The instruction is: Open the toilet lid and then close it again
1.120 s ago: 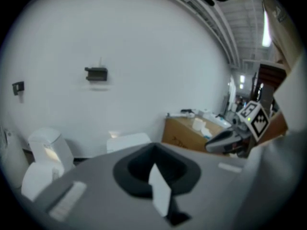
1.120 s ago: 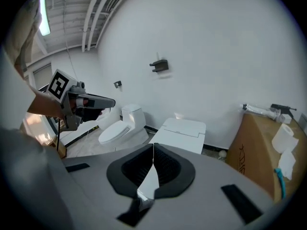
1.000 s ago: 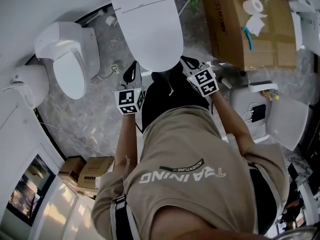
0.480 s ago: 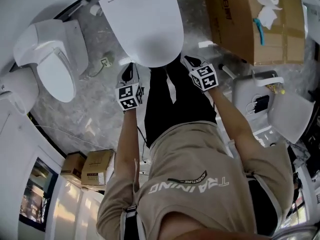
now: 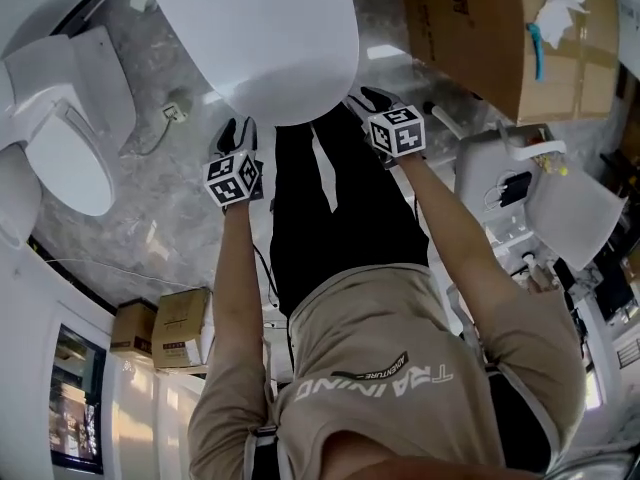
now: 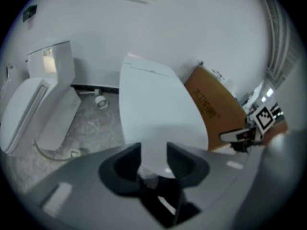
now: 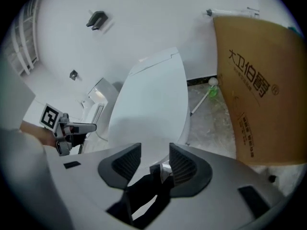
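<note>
At my 9 o'clock a second toilet (image 6: 33,109) stands by the wall, and I'll leave it alone. My left claw (image 5: 238,133) sits at about 7 o'clock on the toilet lid (image 5: 270,38), which lies shut straight ahead at 12 o'clock. The jaws have just been opening and now stand apart. I see only the lid's front rim through the gap, and nothing is pinched. My right claw (image 5: 368,100) is at about 5 o'clock on the lid. Its jaws have also just been opening, and they are parted and empty. A cardboard box (image 7: 264,95) stands farther out at 2 o'clock. I judge the lift hasn't started, and this moment is about setting the grip. To do it well, I'd slide one jaw of each claw under the rim on either side of the nose. I'd close only lightly, since the smooth shell looks slippery. Then I'd raise both sides evenly so the lid swings on its hinge at 12 o'clock without twisting. The head view shows both claws flanking the lid but hides the gaps between their jaws. Each claw view shows its own gap plainly, with the other claw off to the side. Only the right claw view shows the print on the box, and only the head view shows what lies on top of it.
</note>
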Demonstrator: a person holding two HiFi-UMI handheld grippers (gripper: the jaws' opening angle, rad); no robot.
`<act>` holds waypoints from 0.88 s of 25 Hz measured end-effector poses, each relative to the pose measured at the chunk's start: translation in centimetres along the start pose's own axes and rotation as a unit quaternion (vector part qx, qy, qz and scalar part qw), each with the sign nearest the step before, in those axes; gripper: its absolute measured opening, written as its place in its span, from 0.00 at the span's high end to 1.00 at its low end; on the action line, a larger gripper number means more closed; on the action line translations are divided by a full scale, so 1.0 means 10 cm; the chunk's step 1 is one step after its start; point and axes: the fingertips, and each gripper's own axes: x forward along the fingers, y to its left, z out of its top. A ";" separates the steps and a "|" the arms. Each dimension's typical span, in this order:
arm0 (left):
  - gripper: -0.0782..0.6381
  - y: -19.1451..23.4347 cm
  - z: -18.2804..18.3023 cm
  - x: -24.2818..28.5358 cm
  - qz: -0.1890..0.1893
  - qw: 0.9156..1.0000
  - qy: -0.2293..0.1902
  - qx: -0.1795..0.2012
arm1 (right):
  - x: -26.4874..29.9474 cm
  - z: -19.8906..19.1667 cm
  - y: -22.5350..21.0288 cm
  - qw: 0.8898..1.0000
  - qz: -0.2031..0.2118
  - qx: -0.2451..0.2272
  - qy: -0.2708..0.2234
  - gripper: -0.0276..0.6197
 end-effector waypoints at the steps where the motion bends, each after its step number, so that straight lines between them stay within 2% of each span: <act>1: 0.67 0.04 -0.07 0.05 -0.003 1.000 0.006 -0.007 | 0.06 -0.03 -0.01 1.000 0.007 0.009 0.004 0.71; 6: 0.66 0.18 -0.37 0.32 -0.037 0.998 0.020 -0.045 | 0.30 -0.13 -0.11 1.000 0.010 0.018 0.008 0.69; 13: 0.64 0.25 -0.51 0.52 -0.076 0.992 0.009 -0.097 | 0.42 -0.14 -0.31 0.997 0.012 0.072 -0.009 0.68; 22: 0.63 0.18 -0.45 0.61 -0.099 0.990 -0.003 -0.103 | 0.56 -0.24 -0.27 0.998 0.024 0.052 0.005 0.68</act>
